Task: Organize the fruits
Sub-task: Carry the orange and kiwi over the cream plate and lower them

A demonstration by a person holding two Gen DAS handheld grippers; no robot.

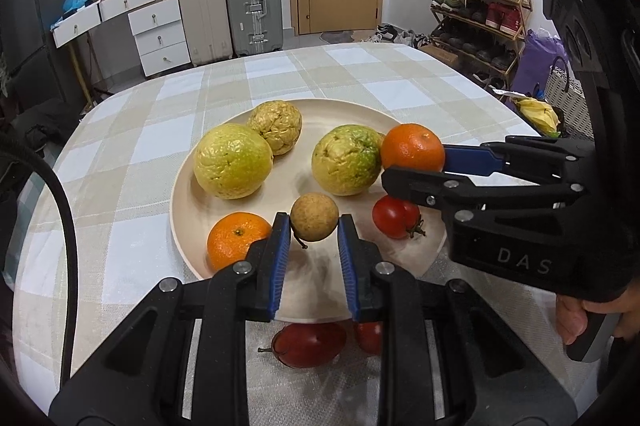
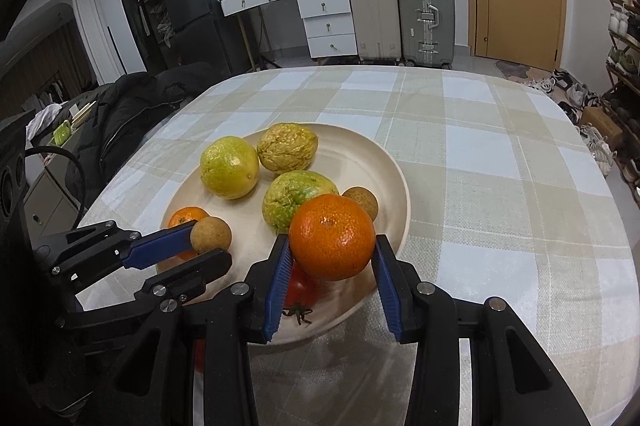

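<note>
A checked tablecloth [image 2: 500,153] covers the table, with suitcases and a door behind. On it sits a plate [image 2: 396,181] already holding three green-yellow fruits, an orange [image 1: 238,240] and a tomato [image 1: 396,217]. The left gripper [image 1: 314,230] is clamped on a small brown fruit [image 1: 314,217] above the plate's near side, likely to set it down. To its right, the right gripper [image 2: 332,254] pinches a second orange [image 2: 332,237] over the rim, apparently for the same purpose.
</note>
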